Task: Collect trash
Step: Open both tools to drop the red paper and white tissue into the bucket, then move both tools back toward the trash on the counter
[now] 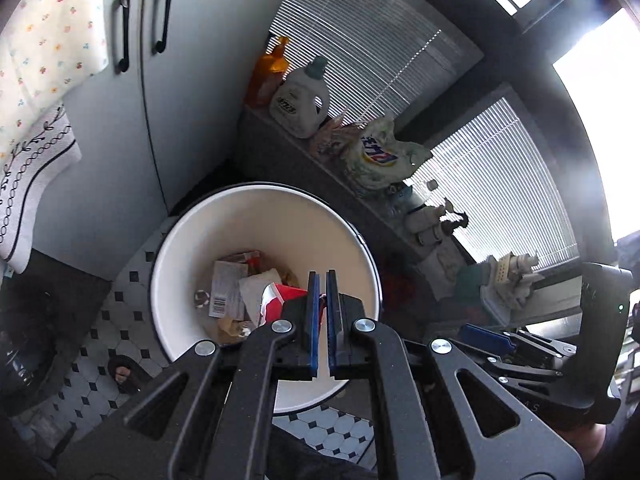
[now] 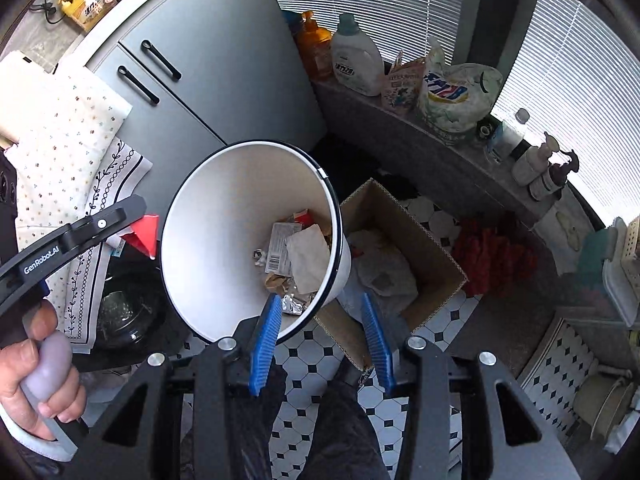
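Note:
A white bin with a black rim [image 1: 360, 248] stands on the tiled floor and holds several scraps of paper and wrappers [image 1: 228, 288]. It also shows in the right wrist view [image 2: 208, 200]. My left gripper [image 1: 322, 280] is shut on a red and white wrapper [image 1: 280, 300] and holds it over the bin's opening. In the right wrist view the left gripper [image 2: 136, 216] with the red wrapper [image 2: 144, 232] sits just left of the bin's rim. My right gripper [image 2: 320, 312] is open and empty, above the bin's near edge.
A cardboard box [image 2: 436, 248] with white plastic stands right of the bin. A ledge [image 2: 400, 120] carries detergent bottles [image 2: 356, 56] and bags. Grey cupboard doors [image 2: 224, 60] stand behind, cloths [image 2: 68, 140] hang left. A red rag [image 2: 492, 256] lies on the floor.

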The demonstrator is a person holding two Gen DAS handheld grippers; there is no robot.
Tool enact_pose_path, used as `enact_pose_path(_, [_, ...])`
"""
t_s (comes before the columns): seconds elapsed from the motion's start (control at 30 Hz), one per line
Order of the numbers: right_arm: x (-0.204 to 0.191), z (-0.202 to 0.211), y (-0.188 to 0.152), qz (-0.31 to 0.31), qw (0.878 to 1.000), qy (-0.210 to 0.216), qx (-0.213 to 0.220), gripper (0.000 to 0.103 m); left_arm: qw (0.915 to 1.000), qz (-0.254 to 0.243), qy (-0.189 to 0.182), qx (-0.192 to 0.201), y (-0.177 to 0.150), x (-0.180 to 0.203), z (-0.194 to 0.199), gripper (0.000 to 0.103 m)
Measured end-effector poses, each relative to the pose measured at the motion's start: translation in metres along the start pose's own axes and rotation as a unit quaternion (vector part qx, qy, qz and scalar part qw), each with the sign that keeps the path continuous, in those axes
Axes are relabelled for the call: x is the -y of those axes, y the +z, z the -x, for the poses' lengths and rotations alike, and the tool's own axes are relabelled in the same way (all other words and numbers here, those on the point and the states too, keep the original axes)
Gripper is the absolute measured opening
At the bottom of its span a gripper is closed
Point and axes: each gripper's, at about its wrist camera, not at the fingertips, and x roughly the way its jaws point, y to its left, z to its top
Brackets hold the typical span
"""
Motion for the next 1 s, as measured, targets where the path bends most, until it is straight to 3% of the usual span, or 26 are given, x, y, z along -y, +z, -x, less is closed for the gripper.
enact_pose_path(0.07, [0.007,0.004,-0.002,-0.004,1.0,-0.002,0.003,0.041,0.9999,0.01,-0.01,-0.007,0.002,0.004,-0.003,0.008])
enact_pose_path(0.1, [0.01,0.006,-0.001,-0.006,1.0,-0.002,0.004,0.041,0.9998,0.013,-0.013,-0.008,0.002,0.004,-0.003,0.018])
enact_pose_path(0.2, [0.011,0.013,0.001,-0.01,1.0,0.001,0.01,0.041,0.9996,0.02,-0.014,0.015,0.006,0.005,0.014,0.062])
enact_pose_path(0.23, [0.01,0.016,0.003,-0.009,1.0,0.003,0.013,0.041,0.9993,0.02,-0.015,0.026,0.008,0.005,0.022,0.071])
enact_pose_path(0.4, [-0.007,0.032,0.013,0.004,0.999,0.02,0.035,0.043,0.998,0.02,0.015,0.059,0.019,-0.005,0.066,0.084])
enact_pose_path(0.57, [-0.038,0.056,0.03,0.031,0.997,0.039,0.067,0.057,0.9929,0.027,0.05,0.104,0.027,-0.02,0.123,0.093])
enact_pose_path(1.0, [-0.16,0.118,0.066,0.132,0.977,0.097,0.135,0.084,0.962,0.095,0.123,0.225,0.01,-0.088,0.269,0.097])
